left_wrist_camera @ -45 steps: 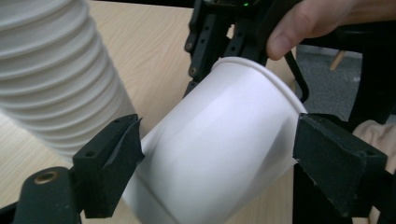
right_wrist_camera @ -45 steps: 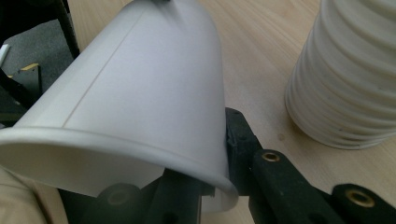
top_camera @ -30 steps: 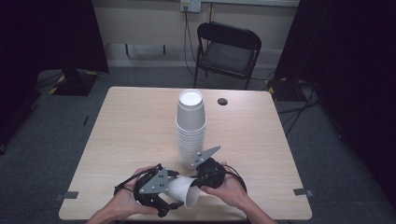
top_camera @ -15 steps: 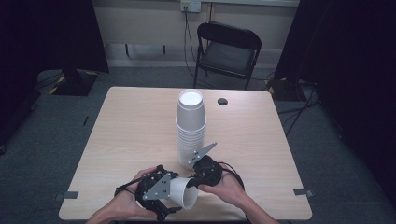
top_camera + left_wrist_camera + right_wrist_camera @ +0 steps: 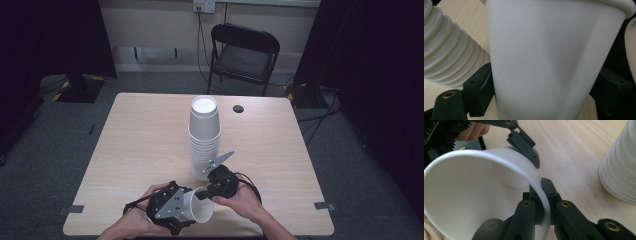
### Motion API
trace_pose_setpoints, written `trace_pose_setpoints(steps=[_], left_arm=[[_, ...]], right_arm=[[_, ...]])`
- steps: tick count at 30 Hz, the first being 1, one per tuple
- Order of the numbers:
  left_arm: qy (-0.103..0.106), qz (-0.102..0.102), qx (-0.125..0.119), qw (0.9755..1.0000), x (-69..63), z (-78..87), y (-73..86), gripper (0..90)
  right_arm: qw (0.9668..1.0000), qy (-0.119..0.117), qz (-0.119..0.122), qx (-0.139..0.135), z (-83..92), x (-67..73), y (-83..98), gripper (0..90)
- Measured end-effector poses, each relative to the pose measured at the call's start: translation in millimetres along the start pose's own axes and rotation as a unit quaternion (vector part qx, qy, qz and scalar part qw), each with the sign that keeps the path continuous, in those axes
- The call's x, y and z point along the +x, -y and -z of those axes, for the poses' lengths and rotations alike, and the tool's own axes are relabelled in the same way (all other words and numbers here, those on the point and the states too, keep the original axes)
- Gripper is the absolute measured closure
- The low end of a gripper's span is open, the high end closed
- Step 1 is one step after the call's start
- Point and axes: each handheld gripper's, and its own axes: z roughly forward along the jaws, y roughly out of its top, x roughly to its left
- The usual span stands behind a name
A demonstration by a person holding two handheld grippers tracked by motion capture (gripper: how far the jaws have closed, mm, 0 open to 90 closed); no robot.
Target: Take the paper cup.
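Right gripper (image 5: pixel 541 202) pinches rim of white cup (image 5: pixel 200 205); left gripper (image 5: pixel 172 210) clamps cup's body, near cup stack (image 5: pixel 204 140).

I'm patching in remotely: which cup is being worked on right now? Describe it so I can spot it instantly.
On the light wooden table, look at the near edge, in front of the tall stack of white foam cups. The single white foam cup lies on its side between both grippers, mouth toward the right gripper, which pinches its rim; it is the only cup off the stack.

White paper cup (image 5: pixel 199 206) — lying sideways, mouth open — at the table's near edge, just before the stack.
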Motion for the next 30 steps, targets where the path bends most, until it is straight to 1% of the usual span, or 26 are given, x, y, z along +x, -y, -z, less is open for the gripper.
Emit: trace_pose_setpoints(steps=[4,5,6,7,8,9,12,15,16,17,18,19,20,22,24,25,27,29,30], left_arm=[[-0.010,0.000,0.003,0.9999,-2.7,-1.9,-0.4,15.0],[-0.012,-0.002,0.004,0.9999,-2.5,-2.2,-0.3,15.1],[-0.014,0.001,0.001,0.9999,-2.3,-2.6,0.1,15.3],[-0.014,-0.001,0.001,0.9999,-1.6,-2.8,0.4,15.6],[-0.014,-0.001,-0.001,0.9999,-0.8,-2.6,0.7,16.1],[-0.013,0.004,-0.001,0.9999,0.0,-1.9,0.7,16.3],[-0.016,0.009,-0.009,0.9998,2.6,-0.5,0.8,16.9],[-0.015,0.031,-0.016,0.9993,5.9,1.3,2.2,17.9],[-0.017,0.038,-0.019,0.9990,6.9,2.1,3.3,18.0],[-0.014,0.043,-0.024,0.9987,7.6,2.6,4.4,18.0],[-0.011,0.049,-0.023,0.9985,8.5,3.4,5.1,18.1],[-0.012,0.052,-0.027,0.9982,9.0,3.3,5.8,18.1],[-0.010,0.053,-0.029,0.9981,9.2,3.3,5.9,18.0],[-0.016,0.047,-0.024,0.9985,8.7,2.6,5.4,17.7],[-0.020,0.044,-0.023,0.9986,7.7,1.7,5.2,16.7],[-0.020,0.046,-0.025,0.9984,7.0,1.3,4.9,16.0],[-0.021,0.038,-0.029,0.9986,6.6,2.1,3.6,14.6],[-0.029,0.032,-0.024,0.9988,4.7,1.8,1.6,14.1],[-0.033,0.032,-0.026,0.9986,4.4,2.2,1.3,13.8]], right_arm=[[1.0000,0.002,-0.006,0.000,-0.2,0.2,-0.6,88.5],[1.0000,0.001,-0.006,0.000,-0.5,0.0,-0.6,88.5],[1.0000,0.002,-0.006,0.001,-0.8,0.0,-0.7,88.5],[1.0000,0.003,-0.007,0.000,-0.9,-0.1,-0.7,88.5],[1.0000,0.006,-0.008,-0.002,-1.0,-0.4,-0.7,88.4],[0.9999,0.007,-0.007,-0.003,-0.5,-0.4,-0.6,88.4],[0.9997,0.008,-0.007,-0.020,1.7,-1.2,-1.1,87.8],[0.9994,0.010,-0.009,-0.033,4.3,-1.0,-1.6,86.9],[0.9991,0.012,-0.009,-0.040,5.1,-1.1,-1.6,84.5],[0.9989,0.012,-0.010,-0.045,6.7,-1.7,-1.6,84.1],[0.9987,0.012,-0.010,-0.048,8.0,-2.2,-1.5,83.9],[0.9985,0.014,-0.011,-0.053,9.0,-2.4,-1.4,84.7],[0.9984,0.011,-0.013,-0.054,10.0,-3.0,-1.3,85.1],[0.9983,0.008,-0.018,-0.055,10.0,-3.6,-1.5,86.0],[0.9982,0.002,-0.026,-0.055,9.6,-4.5,-2.2,86.8],[0.9981,0.001,-0.027,-0.055,9.3,-4.4,-2.7,86.9],[0.9984,0.001,-0.029,-0.049,7.7,-3.5,-4.2,87.0],[0.9986,0.001,-0.031,-0.042,5.6,-3.0,-6.1,87.0],[0.9988,0.003,-0.031,-0.039,5.1,-2.8,-7.1,87.0]])
